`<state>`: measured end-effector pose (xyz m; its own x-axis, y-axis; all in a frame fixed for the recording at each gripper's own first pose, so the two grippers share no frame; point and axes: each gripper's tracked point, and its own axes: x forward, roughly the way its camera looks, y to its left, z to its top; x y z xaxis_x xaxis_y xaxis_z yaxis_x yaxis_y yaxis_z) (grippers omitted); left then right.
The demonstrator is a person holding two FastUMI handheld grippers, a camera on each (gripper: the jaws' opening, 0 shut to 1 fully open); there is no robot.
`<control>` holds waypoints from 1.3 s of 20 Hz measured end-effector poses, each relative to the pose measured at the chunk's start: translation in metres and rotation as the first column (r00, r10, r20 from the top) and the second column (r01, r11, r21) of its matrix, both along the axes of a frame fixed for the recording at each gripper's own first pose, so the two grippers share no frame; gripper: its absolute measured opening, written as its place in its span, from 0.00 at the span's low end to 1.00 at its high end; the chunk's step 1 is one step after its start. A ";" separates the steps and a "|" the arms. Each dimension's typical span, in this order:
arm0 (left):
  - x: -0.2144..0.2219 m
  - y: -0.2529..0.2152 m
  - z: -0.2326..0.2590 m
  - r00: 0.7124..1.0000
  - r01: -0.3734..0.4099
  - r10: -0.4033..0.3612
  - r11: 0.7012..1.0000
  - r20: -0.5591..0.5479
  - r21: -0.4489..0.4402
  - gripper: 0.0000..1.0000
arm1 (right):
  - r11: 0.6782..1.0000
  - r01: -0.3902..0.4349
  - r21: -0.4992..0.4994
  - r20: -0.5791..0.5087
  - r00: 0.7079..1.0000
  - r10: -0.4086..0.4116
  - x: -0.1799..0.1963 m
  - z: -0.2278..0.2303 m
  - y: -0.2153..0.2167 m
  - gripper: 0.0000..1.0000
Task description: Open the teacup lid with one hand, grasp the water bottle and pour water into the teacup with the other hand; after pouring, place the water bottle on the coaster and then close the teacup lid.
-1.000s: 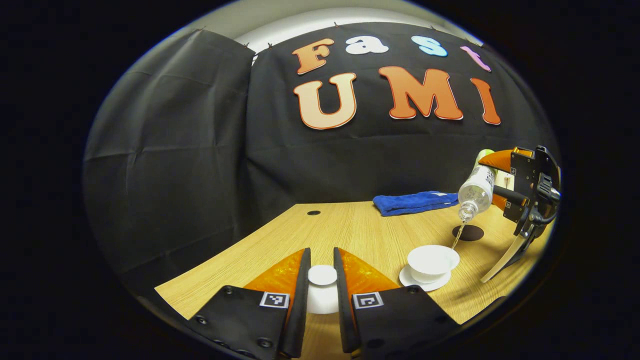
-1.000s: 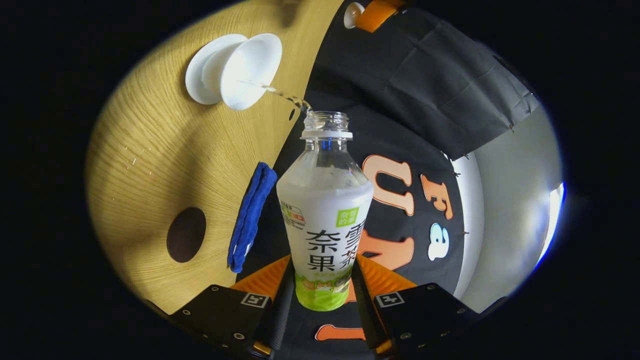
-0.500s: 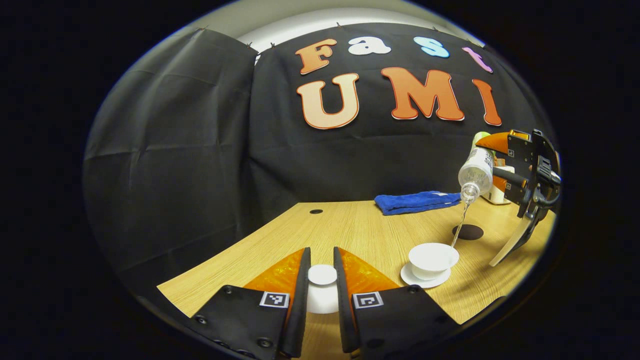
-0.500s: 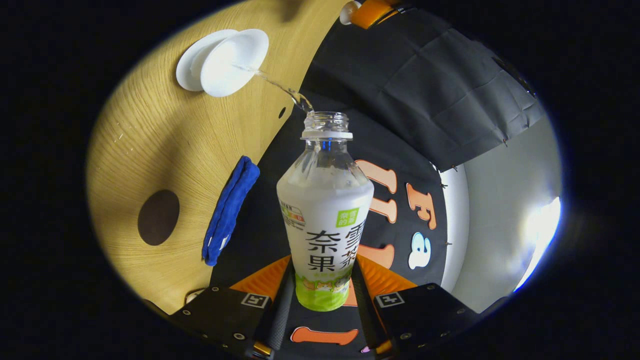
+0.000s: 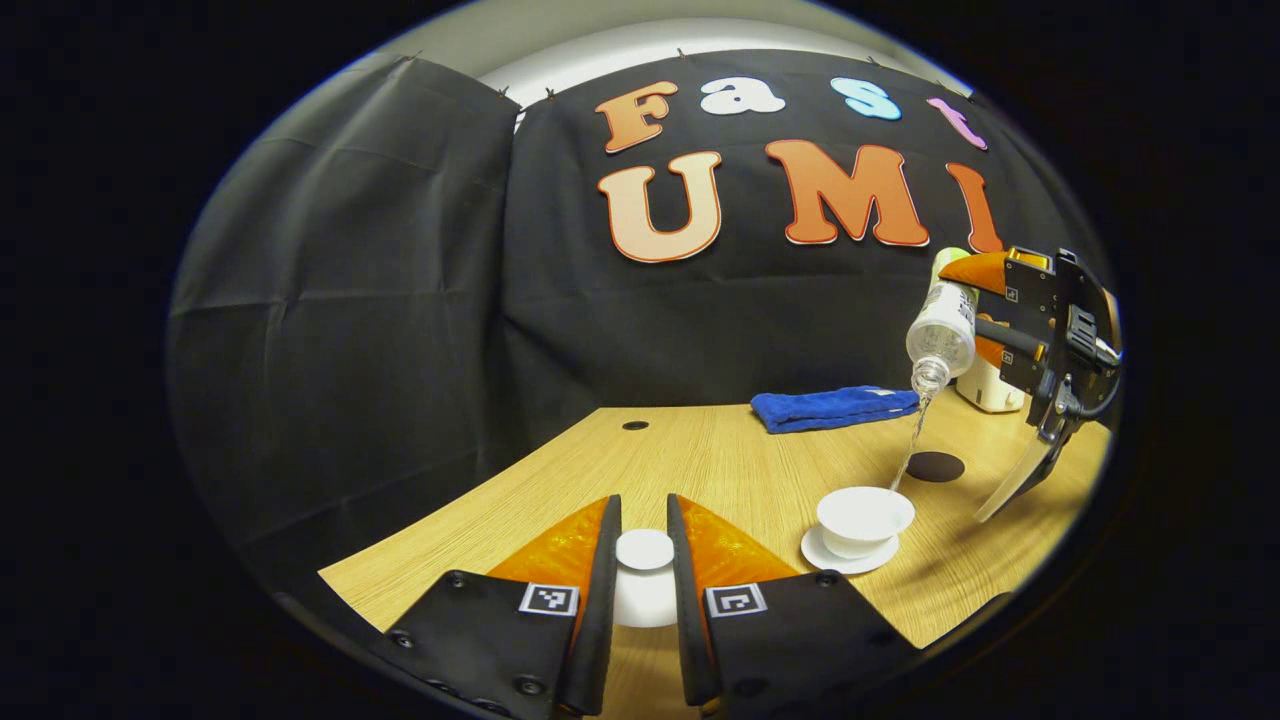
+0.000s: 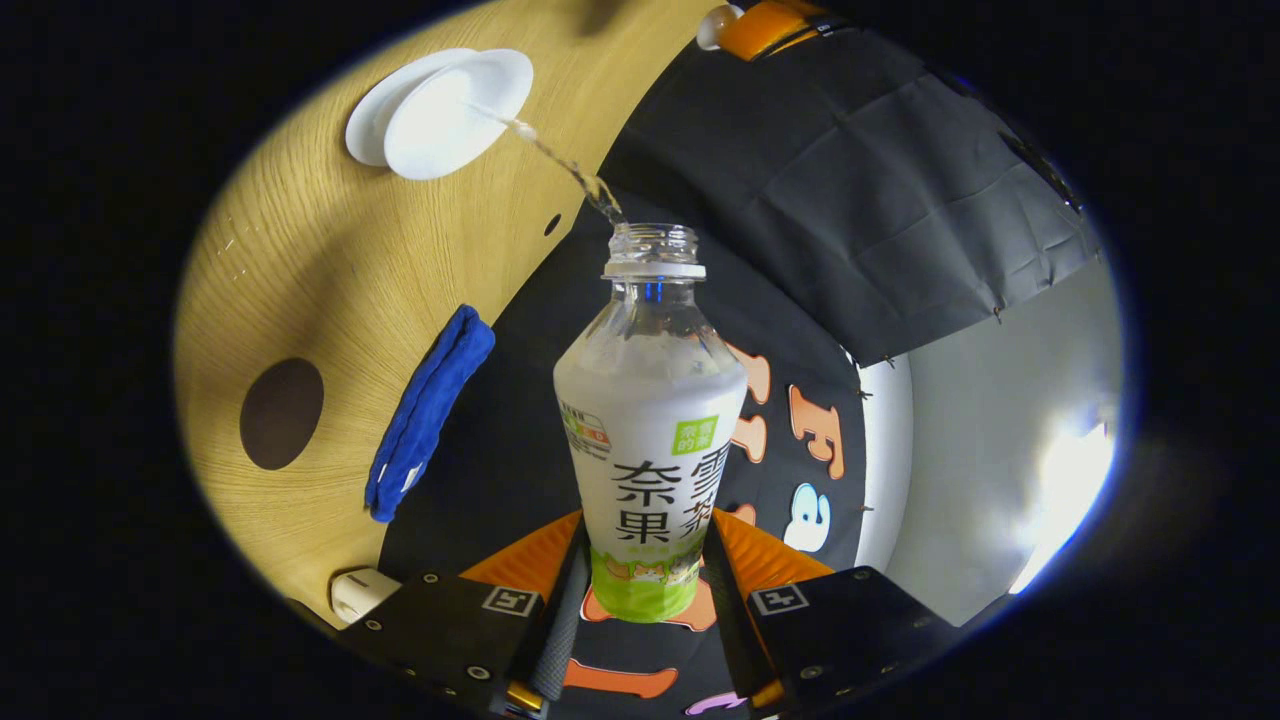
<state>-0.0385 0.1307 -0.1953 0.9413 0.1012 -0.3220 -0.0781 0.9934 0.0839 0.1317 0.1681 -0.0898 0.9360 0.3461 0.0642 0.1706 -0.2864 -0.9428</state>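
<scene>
My left gripper (image 5: 644, 560) is shut on the knob of the white teacup lid (image 5: 644, 550), held low over the wooden table near its front edge. To its right the open white teacup (image 5: 864, 517) stands on its saucer (image 5: 822, 555). My right gripper (image 6: 643, 580) is shut on the clear water bottle (image 6: 650, 420), which is tipped mouth-down high over the cup. A thin stream of water falls from the bottle mouth into the teacup (image 6: 455, 115). The dark round coaster (image 5: 935, 466) lies behind the cup and appears again as the coaster (image 6: 282, 414).
A folded blue cloth (image 5: 832, 406) lies at the back of the table (image 5: 720, 460) by the black wall. A small white object (image 5: 985, 390) sits at the far right behind the bottle. A small dark hole (image 5: 634, 425) marks the tabletop.
The right gripper has lifted the bottle higher while it keeps pouring, so the stream into the cup is longer. The left gripper holds the lid still.
</scene>
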 end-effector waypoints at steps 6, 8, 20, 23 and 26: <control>-0.001 0.000 -0.002 1.000 0.006 -0.006 1.000 -0.005 -0.007 0.32 | 0.998 -0.035 -0.054 0.045 0.998 0.038 0.003 -0.004 0.008 0.62; -0.001 0.000 -0.003 1.000 0.002 -0.002 1.000 -0.004 -0.009 0.32 | 0.995 -0.059 -0.081 0.075 0.995 0.065 0.001 -0.003 0.013 0.59; -0.003 0.000 -0.003 1.000 0.015 -0.015 1.000 -0.015 -0.014 0.31 | 0.992 -0.109 -0.066 -0.021 0.994 0.108 -0.012 -0.030 0.019 0.63; -0.002 -0.001 -0.002 1.000 0.018 -0.018 1.000 -0.009 -0.007 0.32 | 0.996 -0.075 0.045 -0.151 0.985 0.081 -0.014 -0.050 0.015 0.63; -0.002 -0.002 -0.002 1.000 0.030 -0.031 0.999 -0.008 -0.015 0.32 | 0.980 -0.027 0.195 -0.298 0.951 0.085 -0.018 -0.071 0.012 0.63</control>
